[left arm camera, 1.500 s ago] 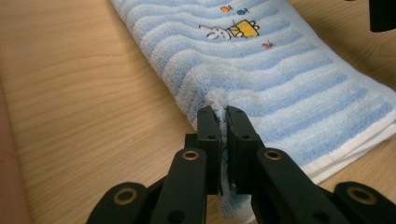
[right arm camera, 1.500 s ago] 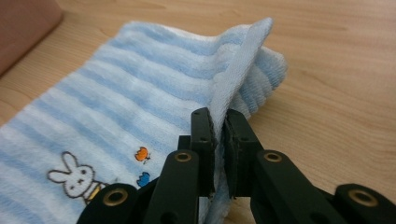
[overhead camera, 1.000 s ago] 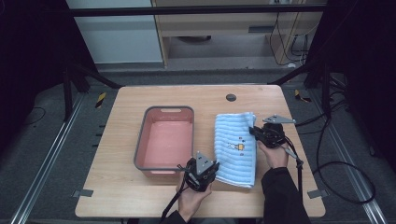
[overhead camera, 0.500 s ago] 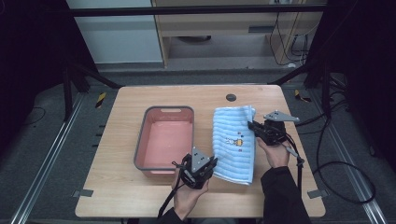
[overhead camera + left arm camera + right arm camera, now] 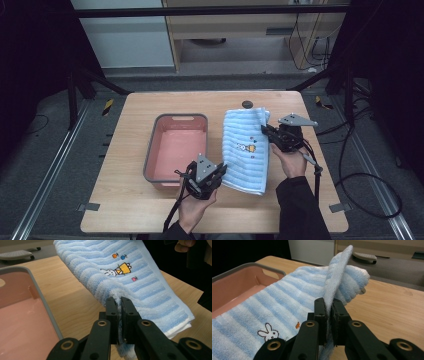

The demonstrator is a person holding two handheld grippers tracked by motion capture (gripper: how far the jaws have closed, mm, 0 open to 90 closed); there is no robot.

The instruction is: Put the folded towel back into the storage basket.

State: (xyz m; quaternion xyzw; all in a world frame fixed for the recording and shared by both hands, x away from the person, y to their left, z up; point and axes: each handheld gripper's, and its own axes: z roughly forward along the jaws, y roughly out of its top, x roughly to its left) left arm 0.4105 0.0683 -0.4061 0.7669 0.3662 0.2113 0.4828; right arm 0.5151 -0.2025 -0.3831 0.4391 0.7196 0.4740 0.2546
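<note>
A blue-and-white striped towel (image 5: 247, 150) with a small rabbit picture hangs folded between my two grippers, lifted off the wooden table (image 5: 125, 200). My left gripper (image 5: 221, 172) is shut on the towel's near left edge (image 5: 117, 293); in the left gripper view (image 5: 119, 302) terry cloth is pinched between its black jaws. My right gripper (image 5: 265, 131) is shut on the towel's far right edge, and in the right gripper view (image 5: 329, 303) a flap of the towel (image 5: 337, 267) stands up from the closed jaws. The towel's far end (image 5: 245, 116) still droops toward the table.
A pink basin (image 5: 175, 150) with a grey rim stands left of the towel, close to my left gripper. A small dark round disc (image 5: 247, 104) lies near the table's far edge. Cables trail from both grippers off the table's front and right side.
Both grippers have risen with the towel pinched in them, and the towel has lifted off the table and shifted slightly left, toward the basin. Both jaws stay shut.
</note>
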